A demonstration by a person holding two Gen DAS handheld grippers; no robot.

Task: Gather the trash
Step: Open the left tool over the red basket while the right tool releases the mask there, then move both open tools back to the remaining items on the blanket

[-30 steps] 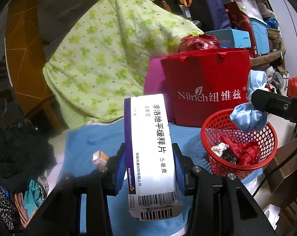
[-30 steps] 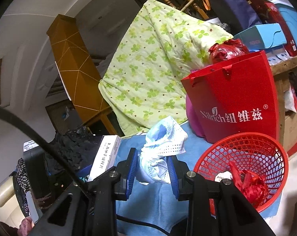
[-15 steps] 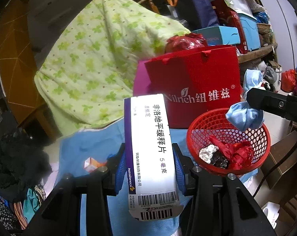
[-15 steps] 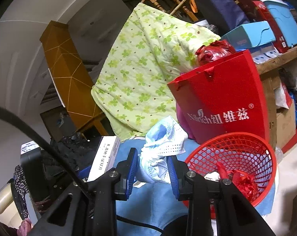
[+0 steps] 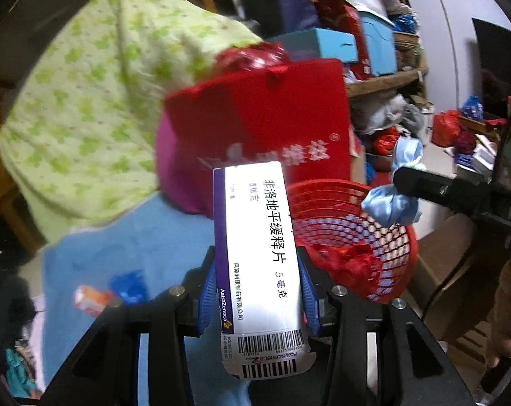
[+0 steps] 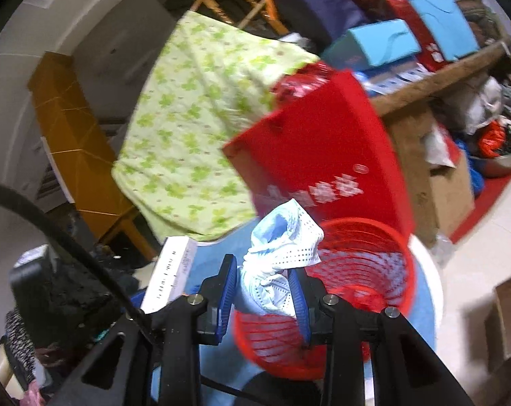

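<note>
Two grips hold: left gripper [image 5: 257,291] clamps the medicine box [image 5: 255,253] beside the red basket [image 5: 396,264]; right gripper [image 6: 264,291] pinches a crumpled mask [image 6: 281,253] over its rim, floor beyond.

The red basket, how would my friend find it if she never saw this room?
Find the big red paper bag standing on the blue cloth. Right in front of it sits the red basket, holding crumpled red scraps. It is the only round thing with mesh walls full of holes.
</note>
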